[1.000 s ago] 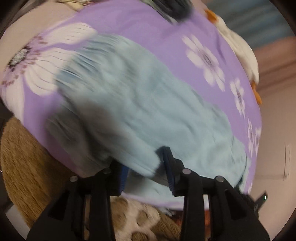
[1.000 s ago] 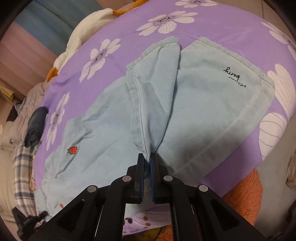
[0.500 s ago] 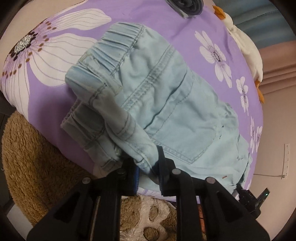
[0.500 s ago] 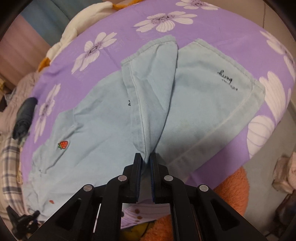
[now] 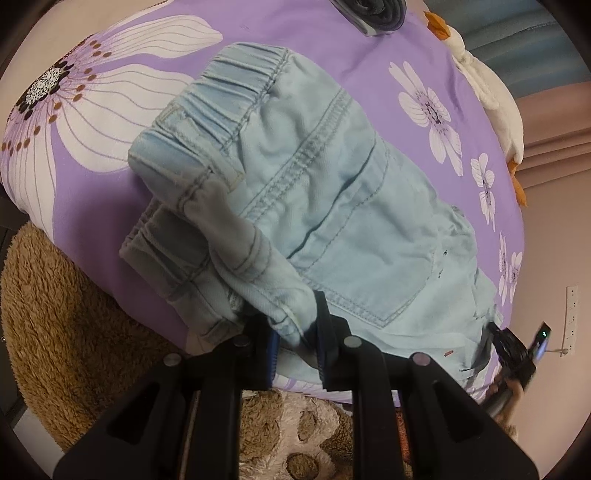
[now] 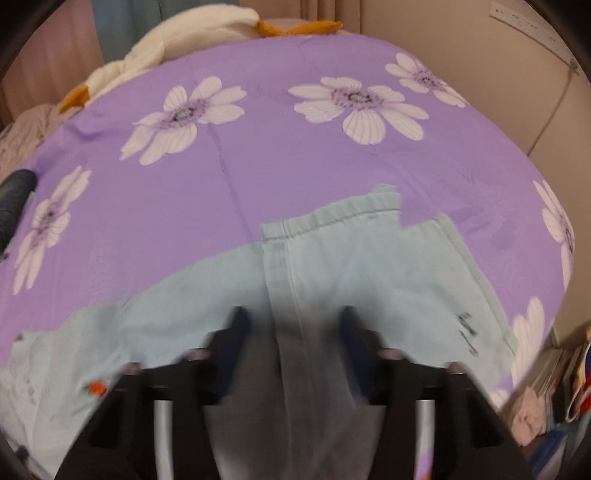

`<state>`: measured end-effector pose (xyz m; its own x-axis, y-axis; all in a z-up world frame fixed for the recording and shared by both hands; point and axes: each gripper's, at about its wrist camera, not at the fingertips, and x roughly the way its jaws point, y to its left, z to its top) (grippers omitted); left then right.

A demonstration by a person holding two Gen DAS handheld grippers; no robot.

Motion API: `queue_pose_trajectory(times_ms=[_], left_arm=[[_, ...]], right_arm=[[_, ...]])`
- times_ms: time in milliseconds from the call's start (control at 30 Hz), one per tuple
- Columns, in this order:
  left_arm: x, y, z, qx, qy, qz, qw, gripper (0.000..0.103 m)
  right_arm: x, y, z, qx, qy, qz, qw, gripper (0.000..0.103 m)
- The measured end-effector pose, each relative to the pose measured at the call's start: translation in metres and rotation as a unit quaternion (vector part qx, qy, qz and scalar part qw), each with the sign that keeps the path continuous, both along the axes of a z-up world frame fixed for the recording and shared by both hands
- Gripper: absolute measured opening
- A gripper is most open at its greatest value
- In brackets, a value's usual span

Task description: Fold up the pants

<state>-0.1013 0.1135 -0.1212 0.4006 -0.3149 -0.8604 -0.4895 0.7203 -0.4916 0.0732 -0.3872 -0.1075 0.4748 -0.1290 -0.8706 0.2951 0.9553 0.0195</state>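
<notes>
Left hand-held gripper (image 5: 295,332) pinches pants (image 5: 332,206) waistband.

In the right wrist view the right gripper (image 6: 295,343) and the pants (image 6: 332,280) close to it are smeared by motion blur, so the black lettering on the cloth cannot be read. The lower leg of the pants runs out of the bottom edge.

In the left wrist view the left gripper (image 5: 295,332) hides the cloth edge it pinches. The dark rolled bundle (image 5: 373,14) is cut by the top edge. The white plush toy (image 5: 487,96) is cropped at the right. A small black device (image 5: 517,354) lies partly behind the pants; what it is stays unclear.
</notes>
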Motion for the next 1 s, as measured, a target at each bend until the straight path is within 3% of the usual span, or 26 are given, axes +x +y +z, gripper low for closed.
queue_pose_trajectory(times_ms=[33,167,267,333,433,533,667,733,800,867,900,933,1000], left_arm=[[0.000,0.000,0.000,0.000,0.000,-0.001,1.0000,0.019],[0.001,0.002,0.000,-0.003,0.005,-0.002,1.0000,0.019],[0.003,0.001,0.001,-0.003,0.010,-0.003,0.9999,0.019],[0.004,0.001,0.001,-0.003,0.013,-0.003,0.9999,0.019],[0.004,0.001,0.000,-0.005,0.015,-0.002,0.9999,0.019],[0.005,0.003,0.000,-0.011,0.017,0.000,0.9998,0.020],[0.004,0.005,0.002,-0.022,0.014,0.003,0.9997,0.021],[0.004,0.007,0.004,-0.028,0.012,0.005,0.9995,0.022],[0.002,0.009,0.008,-0.025,0.013,0.010,0.9996,0.026],[-0.002,0.013,0.016,-0.015,0.003,0.019,0.9997,0.032],[-0.005,0.017,0.020,-0.009,-0.009,0.027,0.9995,0.042],[-0.009,0.021,0.024,-0.005,-0.021,0.035,0.9992,0.052],[-0.013,0.030,0.024,-0.012,-0.039,0.048,0.9980,0.055]], right_arm=[[0.006,-0.003,-0.004,0.009,0.004,-0.006,1.000,0.014],[-0.002,-0.023,0.011,0.046,-0.033,-0.048,0.997,0.008],[-0.033,-0.053,0.034,0.050,-0.078,-0.100,0.991,0.008],[-0.062,-0.080,0.040,0.095,-0.099,-0.136,0.981,0.008],[-0.093,-0.102,0.029,0.129,-0.103,-0.172,0.971,0.008],[-0.110,-0.113,0.012,0.081,-0.074,-0.223,0.969,0.008],[-0.131,-0.139,-0.007,0.183,-0.083,-0.239,0.950,0.008],[-0.135,-0.142,-0.001,0.190,-0.097,-0.240,0.947,0.008],[-0.136,-0.143,0.009,0.192,-0.117,-0.237,0.945,0.011],[-0.130,-0.147,0.013,0.207,-0.126,-0.234,0.942,0.031],[-0.126,-0.148,0.012,0.212,-0.127,-0.232,0.941,0.037],[-0.121,-0.147,0.011,0.219,-0.130,-0.228,0.940,0.039],[-0.107,-0.146,0.005,0.226,-0.125,-0.220,0.941,0.039]])
